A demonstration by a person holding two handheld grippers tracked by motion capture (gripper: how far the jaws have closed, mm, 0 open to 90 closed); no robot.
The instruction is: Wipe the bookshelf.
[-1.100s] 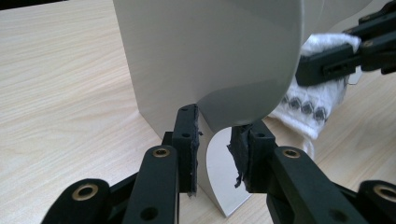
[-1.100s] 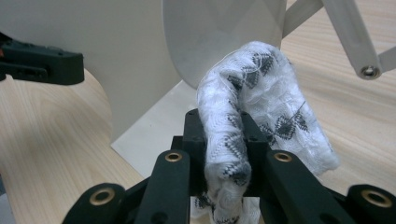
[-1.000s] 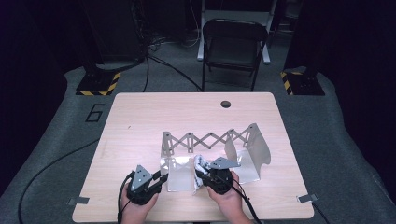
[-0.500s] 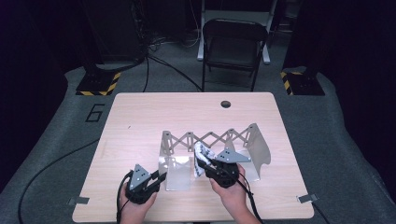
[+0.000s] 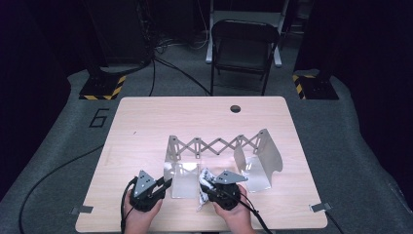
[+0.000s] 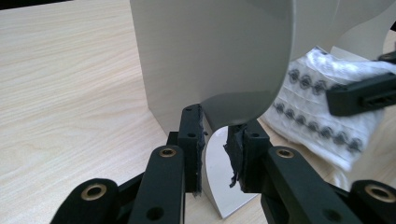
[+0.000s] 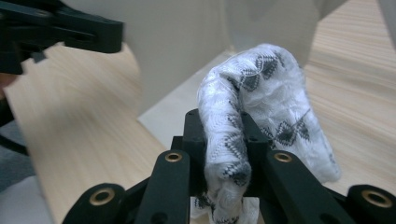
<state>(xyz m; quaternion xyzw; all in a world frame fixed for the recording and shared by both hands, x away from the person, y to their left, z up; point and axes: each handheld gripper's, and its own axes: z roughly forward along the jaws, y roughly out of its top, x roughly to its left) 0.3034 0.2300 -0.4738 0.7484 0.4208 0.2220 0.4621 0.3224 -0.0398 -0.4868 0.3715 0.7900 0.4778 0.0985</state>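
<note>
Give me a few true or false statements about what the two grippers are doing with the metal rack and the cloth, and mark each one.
1. The right gripper is shut on the cloth. True.
2. The left gripper holds the cloth. False: its jaws sit either side of a curved panel of the metal rack, and the cloth lies off to the side.
3. The rack has a scissor-lattice back joining its panels. True.
4. The cloth is plain black. False: it is white with a dark diamond pattern.
5. A folding chair stands beyond the far edge of the table. True.
6. The rack hangs off the table's far edge. False: it stands on the tabletop, on the near half.
</note>
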